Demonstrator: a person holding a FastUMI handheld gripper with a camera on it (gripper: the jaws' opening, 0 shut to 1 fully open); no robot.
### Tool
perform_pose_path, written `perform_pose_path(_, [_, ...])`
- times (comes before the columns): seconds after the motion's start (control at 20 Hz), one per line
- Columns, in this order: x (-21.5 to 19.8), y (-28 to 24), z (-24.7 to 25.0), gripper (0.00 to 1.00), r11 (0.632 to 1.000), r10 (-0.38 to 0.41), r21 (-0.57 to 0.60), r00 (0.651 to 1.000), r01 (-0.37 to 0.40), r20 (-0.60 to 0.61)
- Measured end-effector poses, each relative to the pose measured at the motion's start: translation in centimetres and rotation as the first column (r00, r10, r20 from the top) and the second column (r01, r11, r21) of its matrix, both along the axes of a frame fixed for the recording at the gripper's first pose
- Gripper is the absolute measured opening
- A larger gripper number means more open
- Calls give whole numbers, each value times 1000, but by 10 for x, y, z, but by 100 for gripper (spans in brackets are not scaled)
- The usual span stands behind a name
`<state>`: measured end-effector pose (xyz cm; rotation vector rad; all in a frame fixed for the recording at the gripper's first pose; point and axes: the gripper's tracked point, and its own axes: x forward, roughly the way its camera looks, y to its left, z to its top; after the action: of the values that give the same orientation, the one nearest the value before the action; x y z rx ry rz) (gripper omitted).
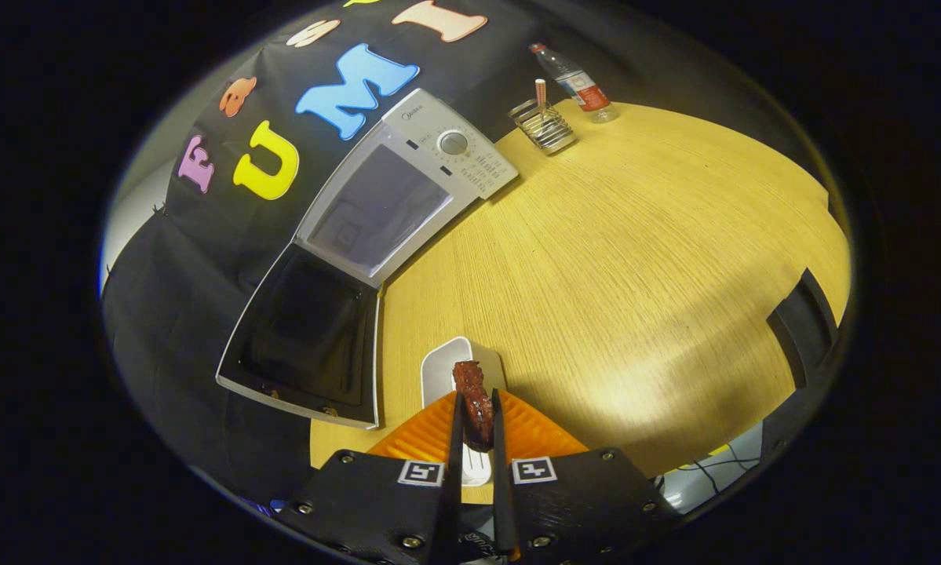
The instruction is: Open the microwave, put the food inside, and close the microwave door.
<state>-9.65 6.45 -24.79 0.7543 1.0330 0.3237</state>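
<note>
Wooden table [635, 259] | microwave [407, 188] at far-left edge, door [305, 337] open | our gripper [476, 416] pinches the meat piece [474, 396] above white plate [443, 369] | risk: thin grip, meat slips or clips door frame.

Black screwed gripper [476, 424] body bears two square markers.

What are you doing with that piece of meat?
A hand-held gripper is shut on a piece of food, pinched between its fingers just above a white plate on the wooden table. The microwave sits beyond, and its door is already swung open. The food is not inside yet. A bottle and a wire holder stand at the table's far side.
</note>
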Motion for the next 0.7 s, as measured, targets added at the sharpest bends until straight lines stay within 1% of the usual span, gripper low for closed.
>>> perform_pose_path(0.05, [-1,1,2,17,1000,17,3,1000,-17,9])
perform_pose_path(0.1, [3,-2,2,17,1000,7,-3,1000,-7,26])
perform_pose_path(0.15, [4,-11,10,4,1000,-25,-16,999,26,32])
perform_pose_path(0.2, [6,-7,8,3,999,-32,-17,999,32,36])
perform_pose_path(0.35, [6,-7,19,3,1000,-7,-2,999,7,39])
perform_pose_path(0.5, [12,-7,38,4,1000,-18,11,998,17,68])
perform_pose_path(0.7, [26,1,73,4,997,-40,71,992,32,116])
